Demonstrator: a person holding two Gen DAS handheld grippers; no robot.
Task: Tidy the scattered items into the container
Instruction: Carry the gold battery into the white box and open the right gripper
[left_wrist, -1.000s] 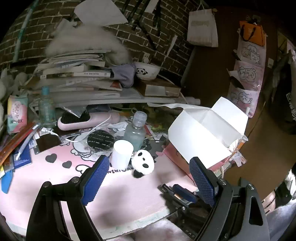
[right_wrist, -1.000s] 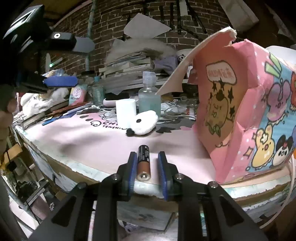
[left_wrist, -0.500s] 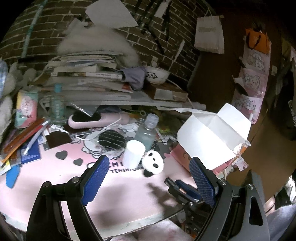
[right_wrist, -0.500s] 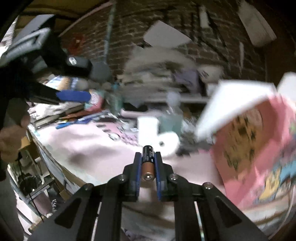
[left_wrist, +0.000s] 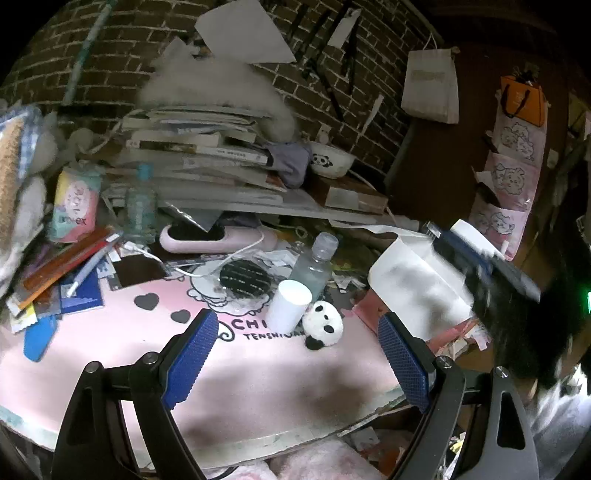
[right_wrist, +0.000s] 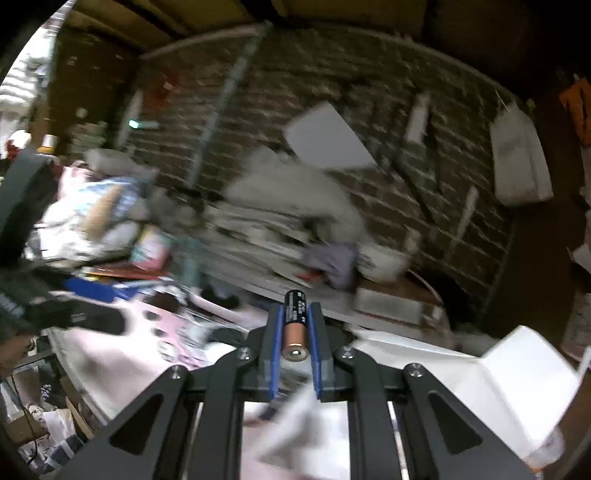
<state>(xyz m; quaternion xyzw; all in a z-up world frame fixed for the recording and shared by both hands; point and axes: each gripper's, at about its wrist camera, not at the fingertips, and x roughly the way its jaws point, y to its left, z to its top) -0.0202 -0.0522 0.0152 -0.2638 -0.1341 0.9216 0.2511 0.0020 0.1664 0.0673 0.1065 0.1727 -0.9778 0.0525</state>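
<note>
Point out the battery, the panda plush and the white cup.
battery (right_wrist: 294, 325): right wrist view, copper body between the pads.
panda plush (left_wrist: 324, 323): left wrist view, white face.
white cup (left_wrist: 287, 311): left wrist view, side wall.

Dim fisheye views, right wrist heavily motion-blurred, edges dark

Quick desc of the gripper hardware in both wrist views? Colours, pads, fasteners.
Both match: the left gripper and right gripper have matte black angular linkage arms with cut-out slots and silver screw heads at the pivots. The jaws carry blue pads; the left gripper's pads show a fine knurled grid texture. No cables or markings are visible on either gripper.
</note>
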